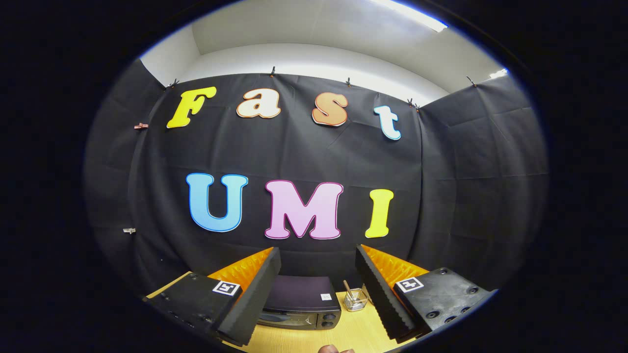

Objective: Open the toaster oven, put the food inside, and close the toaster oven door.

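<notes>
A dark toaster oven [300, 305] stands on the wooden table [353, 329] below and ahead of me, seen from above between my two fingers. Its glass door looks closed, with knobs at its right end. My gripper [318, 299] is held high above the table and is open, with nothing between its fingers. A small brown rounded thing [329, 349] lies on the table just in front of the oven; it is mostly cut off and I cannot tell what it is.
A small wire basket [355, 300] holding a stick stands on the table just right of the oven. Black cloth walls close the booth behind and at both sides.
</notes>
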A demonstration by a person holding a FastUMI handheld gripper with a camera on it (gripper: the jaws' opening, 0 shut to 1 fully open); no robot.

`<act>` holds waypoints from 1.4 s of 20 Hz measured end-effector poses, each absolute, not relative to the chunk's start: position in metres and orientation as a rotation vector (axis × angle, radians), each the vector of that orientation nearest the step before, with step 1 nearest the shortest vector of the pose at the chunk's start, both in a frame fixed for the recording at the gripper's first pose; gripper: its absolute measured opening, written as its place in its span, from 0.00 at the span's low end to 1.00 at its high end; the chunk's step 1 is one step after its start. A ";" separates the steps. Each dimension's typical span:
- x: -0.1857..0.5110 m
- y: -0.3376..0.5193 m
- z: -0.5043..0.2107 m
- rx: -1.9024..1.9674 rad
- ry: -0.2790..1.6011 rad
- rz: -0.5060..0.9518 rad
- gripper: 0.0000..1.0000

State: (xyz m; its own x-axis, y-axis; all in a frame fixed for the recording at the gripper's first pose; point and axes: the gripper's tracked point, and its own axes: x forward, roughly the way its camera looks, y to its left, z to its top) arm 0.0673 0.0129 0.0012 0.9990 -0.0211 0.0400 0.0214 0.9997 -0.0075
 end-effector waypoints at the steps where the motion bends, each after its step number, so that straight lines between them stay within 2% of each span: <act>1: 0.068 0.013 0.001 -0.007 -0.039 -0.022 0.99; 28: 0.054 0.006 -0.006 -0.014 -0.022 -0.022 0.99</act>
